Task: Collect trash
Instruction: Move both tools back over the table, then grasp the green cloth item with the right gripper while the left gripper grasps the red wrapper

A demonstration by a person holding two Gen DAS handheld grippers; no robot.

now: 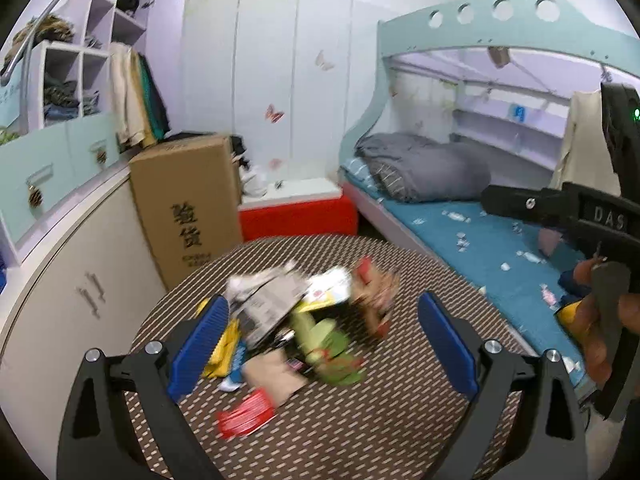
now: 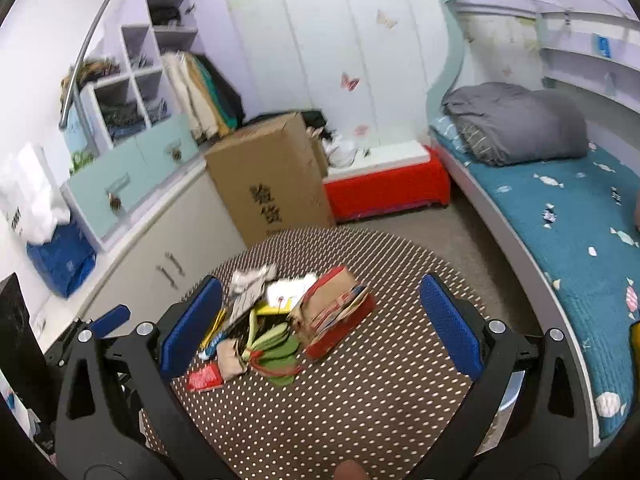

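The cardboard box (image 1: pixel 188 204) bears the black characters "验货"; the right claw's (image 1: pixel 560 208) black body reads "DAS".

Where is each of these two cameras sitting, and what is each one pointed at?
Left wrist view: rides on the left gripper, looking forward between its open blue fingers at the trash pile on the round dotted table; the right gripper and the hand holding it show at the right edge.
Right wrist view: rides on the right gripper, open too, looking over the same pile; the left gripper's blue tip pokes in at lower left.
Shared: pile, table, cardboard box, bed.
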